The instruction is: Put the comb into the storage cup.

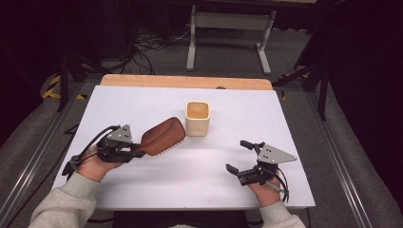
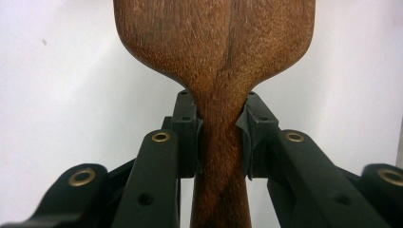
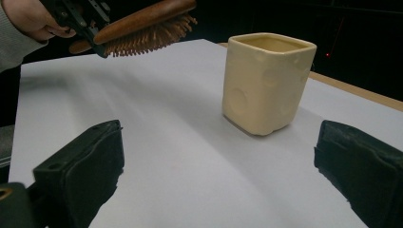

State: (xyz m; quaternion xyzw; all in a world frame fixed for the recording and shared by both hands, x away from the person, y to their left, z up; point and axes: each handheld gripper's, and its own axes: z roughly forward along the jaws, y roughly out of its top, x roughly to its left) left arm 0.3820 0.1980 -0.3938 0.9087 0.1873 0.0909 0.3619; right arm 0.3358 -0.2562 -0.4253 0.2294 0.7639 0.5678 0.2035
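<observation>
So the wooden hairbrush [image 1: 163, 136] is up off the desk [image 1: 142, 102], held by its handle in the left gripper [image 1: 135, 153]. Its head sticks out to the right and toward the far side, ending just left of the cream cup [image 1: 197, 118] without touching it. In the left gripper view the jaws are clamped on the narrow neck of the handle, one pad pressing each side, with the wide brown back of the head rising above them. From the right gripper view the bristles [image 3: 147, 35] point down at the white surface (there's a clear gap of air under them), and the brush tilts with its head end higher than the handle end.

The cup is a squarish cream thing with round dimples on its walls, standing upright near the middle of the desk, mouth open to the top.

The right gripper [image 1: 236, 156] sits at the near right side, well apart from both brush and cup. Its jaws stand wide apart with nothing between them, just bare desk, and they point roughly at the cup.

A strip of wooden edge [image 1: 185, 81] shows past the white top at the far side.
</observation>
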